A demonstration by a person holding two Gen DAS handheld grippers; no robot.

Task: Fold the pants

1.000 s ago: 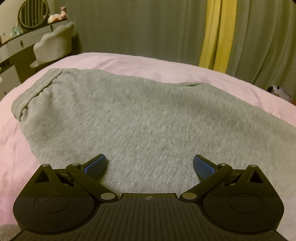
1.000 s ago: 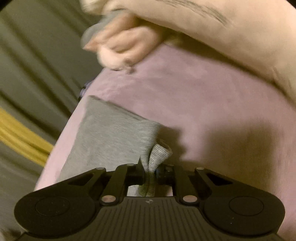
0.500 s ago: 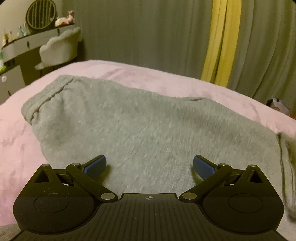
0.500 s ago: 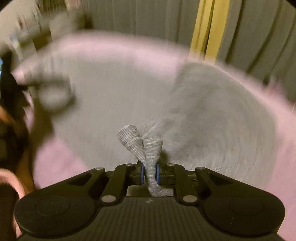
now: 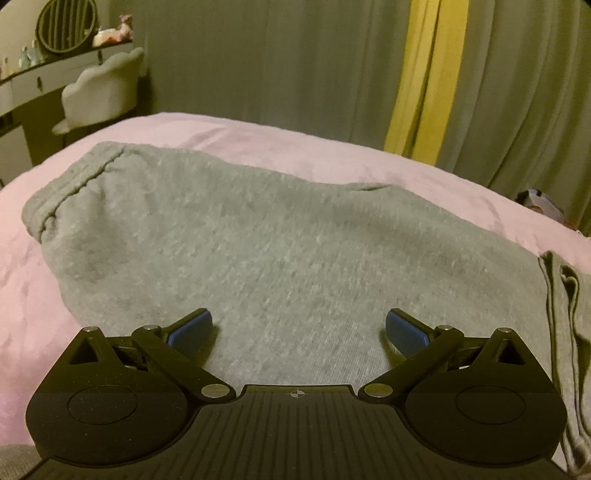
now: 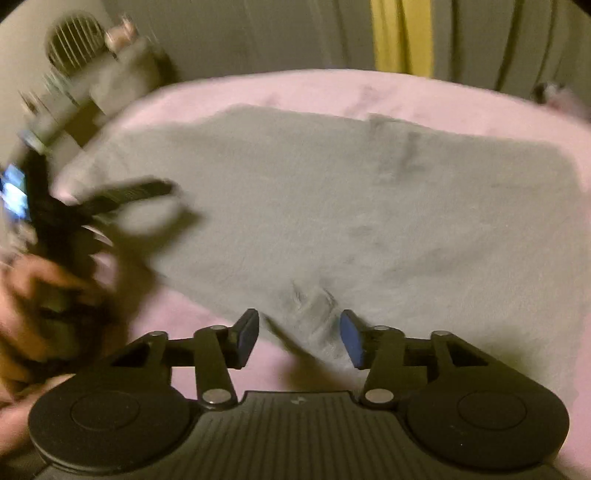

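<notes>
Grey sweatpants point(image 5: 258, 240) lie folded over on a pink bed point(image 5: 295, 144), waistband at the far left. My left gripper point(image 5: 299, 328) is open and empty just above the near part of the cloth. In the right wrist view the pants point(image 6: 332, 206) lie flat, with the ribbed cuff point(image 6: 314, 310) resting on the bed between the open fingers of my right gripper point(image 6: 299, 334). The left gripper point(image 6: 74, 210) and the hand holding it show blurred at the left. The folded-over leg end point(image 5: 565, 332) lies at the right edge of the left wrist view.
A dressing table with a round mirror point(image 5: 66, 26) and a pale chair point(image 5: 99, 92) stand beyond the bed at the far left. Grey curtains with a yellow strip point(image 5: 424, 74) hang behind. A small object point(image 5: 543, 203) lies on the floor at the right.
My right gripper swung the cuff over onto the rest of the pants, then opened and let it go. The left gripper stayed open and drew back a little.
</notes>
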